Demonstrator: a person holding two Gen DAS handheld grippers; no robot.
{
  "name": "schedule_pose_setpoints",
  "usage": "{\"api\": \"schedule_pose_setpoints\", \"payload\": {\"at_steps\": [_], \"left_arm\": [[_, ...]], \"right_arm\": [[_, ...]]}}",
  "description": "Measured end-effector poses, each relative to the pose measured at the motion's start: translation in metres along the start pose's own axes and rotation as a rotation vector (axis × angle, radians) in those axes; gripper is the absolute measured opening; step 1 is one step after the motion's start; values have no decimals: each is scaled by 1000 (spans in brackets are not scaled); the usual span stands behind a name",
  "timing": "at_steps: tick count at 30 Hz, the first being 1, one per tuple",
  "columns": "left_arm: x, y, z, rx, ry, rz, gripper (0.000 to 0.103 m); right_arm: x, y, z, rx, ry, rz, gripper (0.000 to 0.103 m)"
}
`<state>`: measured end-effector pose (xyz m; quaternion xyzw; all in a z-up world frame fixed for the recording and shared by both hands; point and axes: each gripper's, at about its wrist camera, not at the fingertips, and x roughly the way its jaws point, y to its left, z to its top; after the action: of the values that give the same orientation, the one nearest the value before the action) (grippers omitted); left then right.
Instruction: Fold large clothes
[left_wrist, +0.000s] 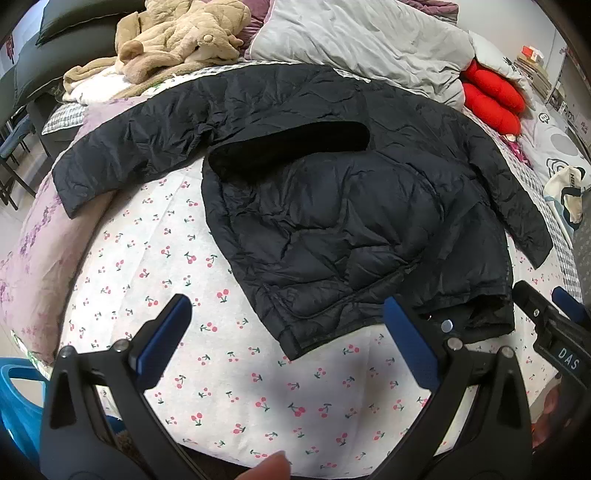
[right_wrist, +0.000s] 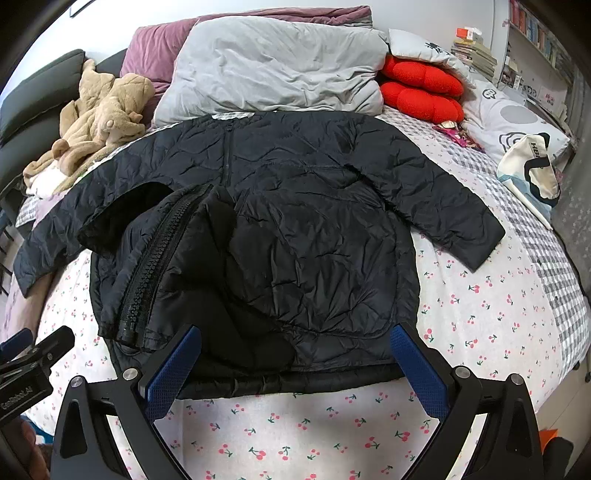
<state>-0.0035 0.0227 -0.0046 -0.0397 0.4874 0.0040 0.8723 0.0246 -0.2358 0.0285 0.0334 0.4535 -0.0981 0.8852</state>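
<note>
A black quilted jacket (left_wrist: 332, 206) lies spread on the cherry-print bed sheet (left_wrist: 155, 266), both sleeves out to the sides and its lower part folded up over the body. In the right wrist view the jacket (right_wrist: 295, 229) shows a chunky black zipper (right_wrist: 155, 266) on the folded flap. My left gripper (left_wrist: 288, 321) is open and empty, just before the jacket's near hem. My right gripper (right_wrist: 295, 354) is open, its fingers to either side of the near folded edge, holding nothing. The right gripper also shows in the left wrist view (left_wrist: 554, 325).
A tan plush robe (right_wrist: 99, 122) lies at the back left. A grey duvet (right_wrist: 273, 70) and red cushions (right_wrist: 421, 92) sit at the head of the bed. A white tote bag (right_wrist: 532, 170) lies at the right. A blue basket (left_wrist: 18, 398) stands left of the bed.
</note>
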Motion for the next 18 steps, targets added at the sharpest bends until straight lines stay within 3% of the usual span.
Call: {"api": "schedule_pose_setpoints", "payload": {"at_steps": [18], "left_arm": [[-1, 5, 2, -18, -7, 4, 103]], "right_arm": [[0, -7, 0, 23, 1, 17, 103]]}}
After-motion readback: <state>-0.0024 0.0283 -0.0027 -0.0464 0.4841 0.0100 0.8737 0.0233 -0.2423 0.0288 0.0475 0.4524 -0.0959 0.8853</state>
